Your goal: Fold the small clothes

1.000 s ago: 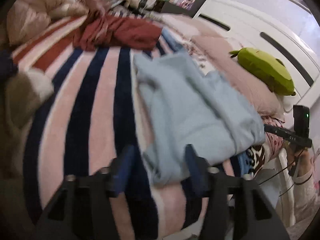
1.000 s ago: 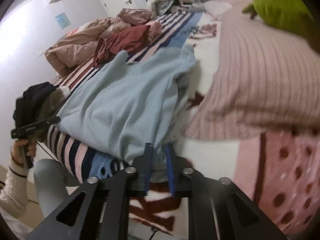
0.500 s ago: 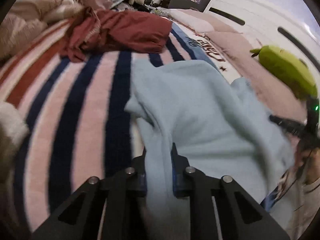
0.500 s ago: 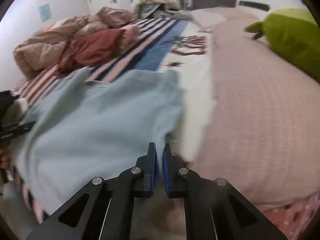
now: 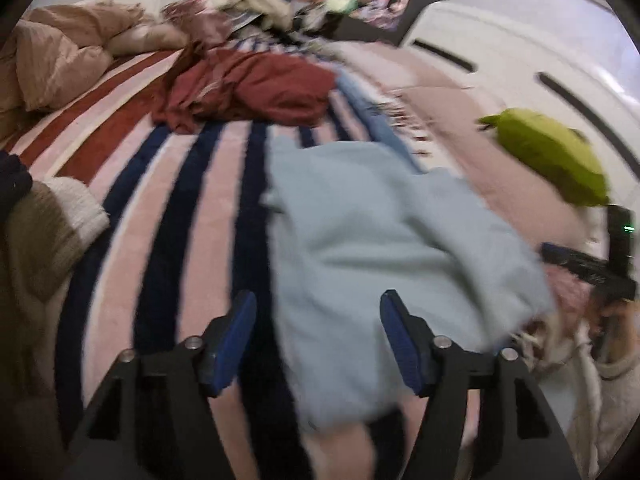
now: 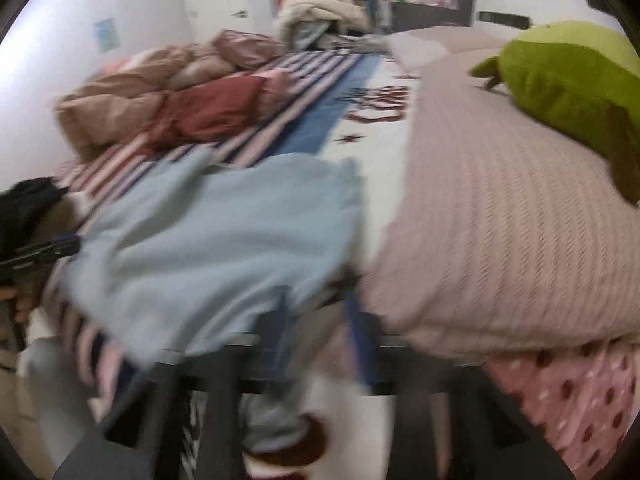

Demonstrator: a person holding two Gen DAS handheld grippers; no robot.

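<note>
A light blue garment [image 5: 384, 248] lies folded over on the striped blanket [image 5: 168, 208]; it also shows in the right wrist view [image 6: 224, 240]. My left gripper [image 5: 316, 332] is open, its blue-padded fingers [image 5: 236, 332] spread above the garment's near edge, holding nothing. My right gripper [image 6: 320, 320] is blurred by motion; its jaws stand apart at the garment's near right edge, and I see no cloth between them. The right gripper also shows at the right edge of the left wrist view [image 5: 588, 268].
A dark red garment [image 5: 256, 88] lies further back on the blanket. A pink ribbed pillow [image 6: 500, 216] with a green plush toy [image 6: 572, 80] lies to the right. Beige bedding [image 5: 60, 56] is piled at the far left, olive and white clothes [image 5: 44, 236] at the near left.
Half a second ago both grippers were shut on the blue garment's edge. Both have now opened and let it go, and the garment lies doubled over on the blanket.
</note>
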